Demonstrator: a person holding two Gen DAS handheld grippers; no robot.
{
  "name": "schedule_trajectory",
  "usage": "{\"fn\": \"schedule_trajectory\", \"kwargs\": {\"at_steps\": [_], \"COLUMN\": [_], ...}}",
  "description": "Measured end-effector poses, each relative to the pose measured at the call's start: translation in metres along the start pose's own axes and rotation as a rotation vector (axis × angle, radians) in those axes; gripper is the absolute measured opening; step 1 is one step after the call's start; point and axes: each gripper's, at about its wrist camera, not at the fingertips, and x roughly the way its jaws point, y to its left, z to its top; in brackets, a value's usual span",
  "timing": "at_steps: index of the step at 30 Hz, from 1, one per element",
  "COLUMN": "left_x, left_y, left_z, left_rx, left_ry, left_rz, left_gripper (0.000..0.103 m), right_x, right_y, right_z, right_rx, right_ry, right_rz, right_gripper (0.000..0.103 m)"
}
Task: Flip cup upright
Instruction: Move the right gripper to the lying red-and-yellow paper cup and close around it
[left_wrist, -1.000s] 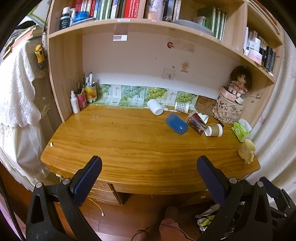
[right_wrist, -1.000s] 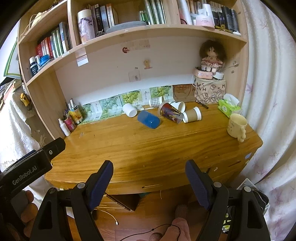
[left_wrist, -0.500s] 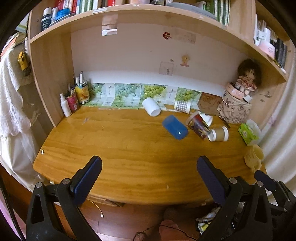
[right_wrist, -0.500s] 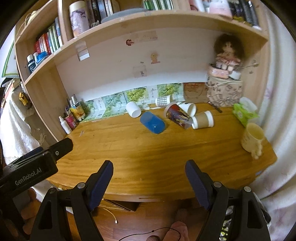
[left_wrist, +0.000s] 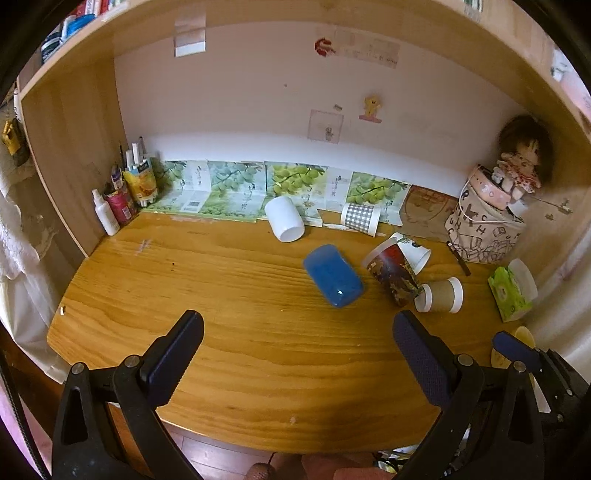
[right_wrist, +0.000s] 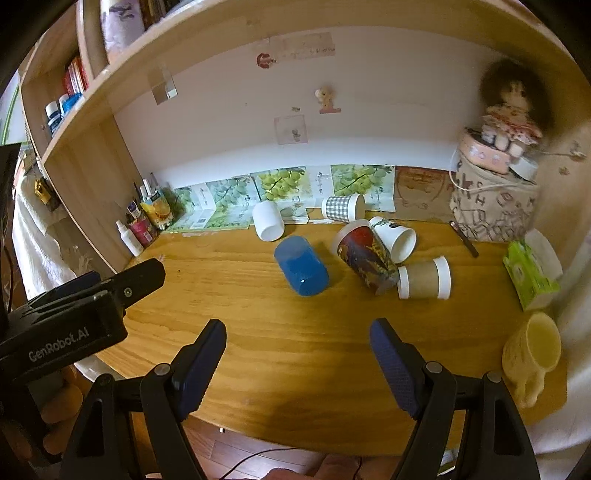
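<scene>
Nearest, over the front edge of the table (right_wrist: 295, 369), both tools are being held with jaws spread wide and nothing between them. The right tool (right_wrist: 297, 354) is being aimed at the middle of the table; the left tool (left_wrist: 295, 343) is being held beside it, further toward the left edge.

Past them, toward the middle of the table, the blue cup (right_wrist: 301, 271) is lying on its side, apart from the others. Its long axis is running diagonally, from back-left to front-right, and which end is the mouth cannot be told. It is lying almost straight ahead of the right tool and ahead and to the right of the left one, so the right tool is judged the better placed.

Further right, a patterned cup (right_wrist: 364, 256), a white cup (right_wrist: 395, 238) and a brown cup (right_wrist: 424, 278) are lying tipped and touching in a cluster. Along the back edge a plain white cup (right_wrist: 267, 221) and a checked cup (right_wrist: 341, 207) are also lying down. At the front right corner a yellow mug (right_wrist: 532, 350) is standing upright.
</scene>
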Motion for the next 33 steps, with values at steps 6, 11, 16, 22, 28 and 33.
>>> {"fn": "schedule_trajectory", "kwargs": {"at_steps": [6, 11, 16, 22, 28, 33], "left_x": [0.024, 0.05, 0.072, 0.097, 0.125, 0.142], "left_y": [-0.015, -0.028, -0.036, -0.044, -0.048, -0.052], "left_z": [0.014, 0.023, 0.029, 0.035, 0.033, 0.029], "left_rx": [-0.042, -0.057, -0.074, -0.085, -0.119, -0.118], "left_ry": [0.042, 0.094, 0.138, 0.182, 0.248, 0.292], "left_rz": [0.023, 0.06, 0.088, 0.112, 0.106, 0.114], "left_gripper": [0.102, 0.102, 0.102, 0.102, 0.102, 0.102], "right_x": [0.031, 0.061, 0.097, 0.14, 0.18, 0.215], "right_y": [-0.025, -0.043, -0.06, -0.076, -0.09, -0.103], "right_z": [0.026, 0.045, 0.063, 0.079, 0.09, 0.094], "right_rx": [-0.038, -0.073, -0.09, -0.114, -0.122, -0.123], "right_ry": [0.052, 0.088, 0.136, 0.194, 0.265, 0.325], "right_rz": [0.03, 0.056, 0.075, 0.071, 0.069, 0.061], "right_gripper": [0.081, 0.081, 0.081, 0.081, 0.081, 0.081]}}
